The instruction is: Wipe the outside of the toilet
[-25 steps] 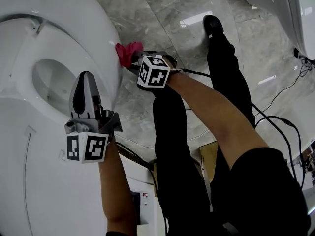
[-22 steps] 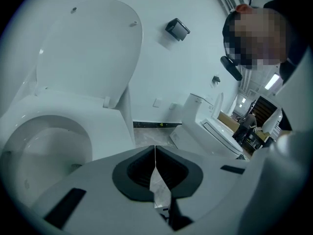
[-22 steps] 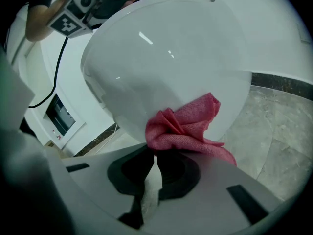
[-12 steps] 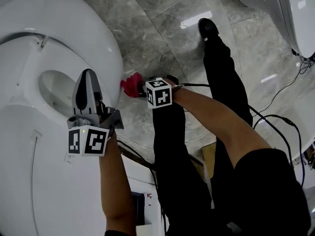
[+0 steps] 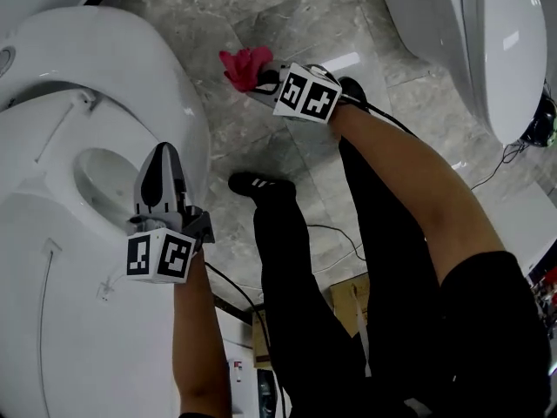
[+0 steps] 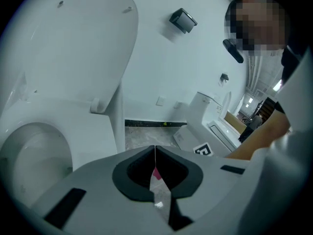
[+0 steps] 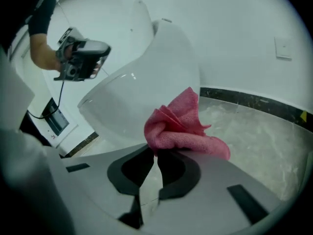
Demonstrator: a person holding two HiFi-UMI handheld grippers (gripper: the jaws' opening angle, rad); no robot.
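The right gripper (image 5: 264, 83) is clamped on a bunched pink cloth (image 5: 244, 64). It holds the cloth near the outer wall of the toilet (image 5: 130, 68) but apart from it, above the marble floor (image 5: 296, 24). The left gripper (image 5: 161, 153), jaws together and empty, hovers over the toilet's rim. To wipe well, the cloth probably needs pressing flat on the curved wall. The strokes should follow that curve, with the hard jaw tips clear of the porcelain.

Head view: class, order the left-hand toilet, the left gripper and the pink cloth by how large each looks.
Largest: left-hand toilet.
Next: left gripper, though nearness to the camera inflates it.
Smallest: pink cloth.
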